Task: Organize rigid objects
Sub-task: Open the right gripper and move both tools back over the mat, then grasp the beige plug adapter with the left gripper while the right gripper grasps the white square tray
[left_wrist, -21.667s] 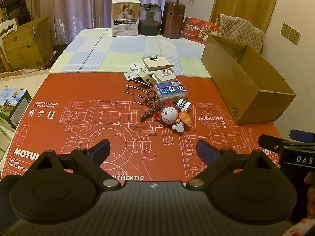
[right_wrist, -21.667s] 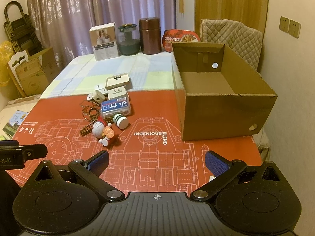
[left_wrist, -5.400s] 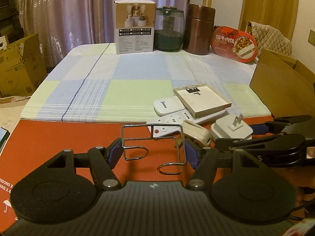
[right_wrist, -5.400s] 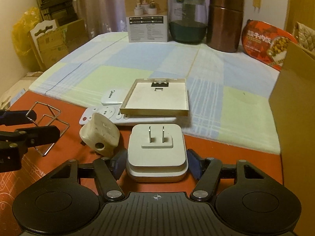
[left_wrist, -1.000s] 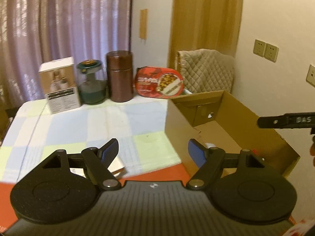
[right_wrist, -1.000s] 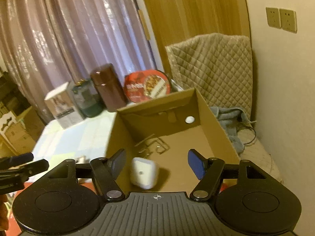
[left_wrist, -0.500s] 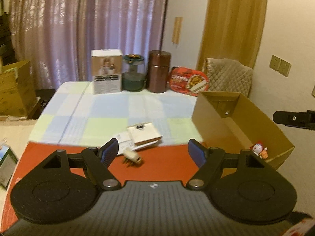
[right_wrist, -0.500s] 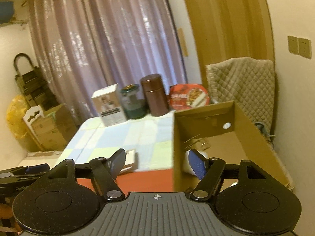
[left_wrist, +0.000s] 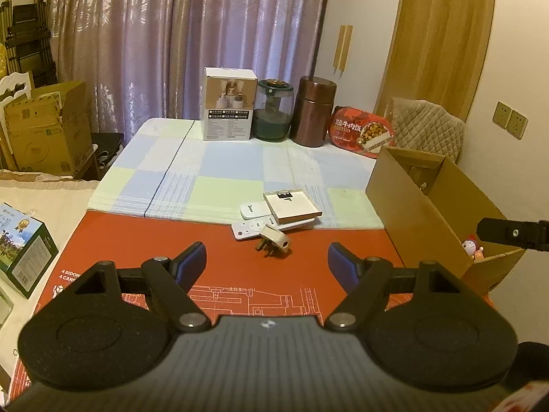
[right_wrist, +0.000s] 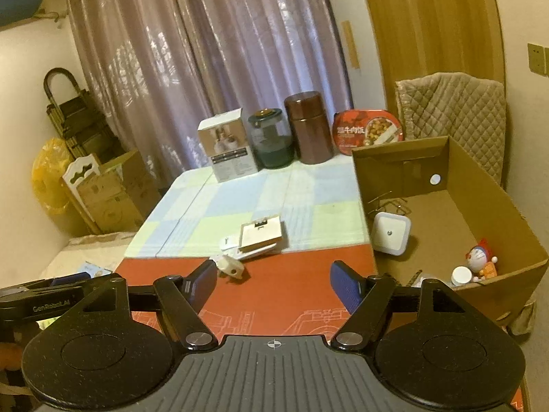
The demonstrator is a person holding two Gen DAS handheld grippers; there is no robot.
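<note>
Only the right wrist view looks into the box point(right_wrist: 487, 206), where the charger point(right_wrist: 391, 235), wire rack point(right_wrist: 386, 201), Doraemon toy point(right_wrist: 480, 257) and a small bottle point(right_wrist: 461, 275) lie. Left gripper point(left_wrist: 267, 263) and right gripper point(right_wrist: 273, 283) both hang spread and empty above the red mat point(left_wrist: 223, 250). There the plug point(left_wrist: 273, 240) lies beside two remotes point(left_wrist: 254, 218) under a flat case point(left_wrist: 291, 207). Beyond are a checked cloth point(left_wrist: 223, 168), jars and curtains.

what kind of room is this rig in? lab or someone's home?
Most likely a home, perhaps a dining or living room: full-length curtains, a table with a checked tablecloth holding a jar and a food package, and a quilted chair cover by the wall.
</note>
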